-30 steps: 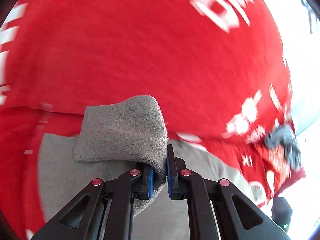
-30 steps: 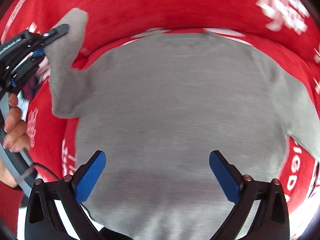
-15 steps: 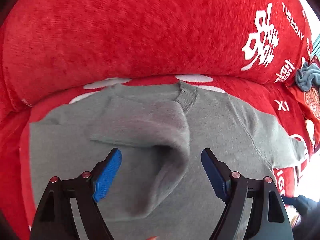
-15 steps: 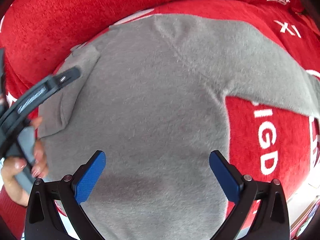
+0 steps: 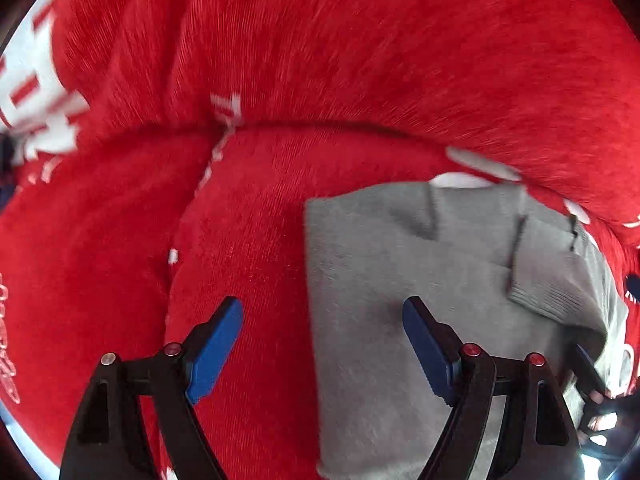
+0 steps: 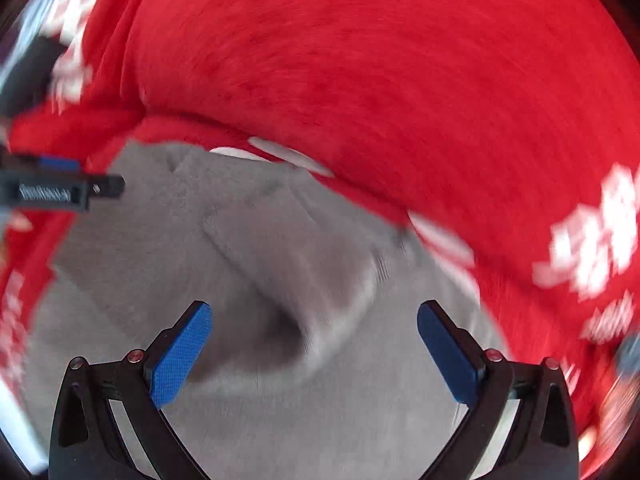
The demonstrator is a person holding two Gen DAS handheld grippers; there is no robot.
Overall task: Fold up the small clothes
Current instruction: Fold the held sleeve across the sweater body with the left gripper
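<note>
We are hovering both spread, empty tongs, left tongs [image 5: 322, 354] and right tongs [image 6: 314, 350], over the grey sweater [image 6: 280, 320] lying on the red sofa seat [image 5: 240, 240], one sleeve [image 6: 296, 264] folded in, remaining folds undone.

my small grey knit sweater [image 5: 372, 264] lies flat on the red plush cover [image 5: 280, 60], one sleeve [image 6: 296, 272] folded across its chest, ribbed cuff [image 5: 552, 292] resting on top near the middle.

Blurred by motion: white lettering [image 6: 592, 248] on red cover [image 6: 360, 60]. Cut off at bottom edge: grey sweater [image 5: 380, 360]. Unidentifiable: dark blur [image 6: 28, 72], upper left.
</note>
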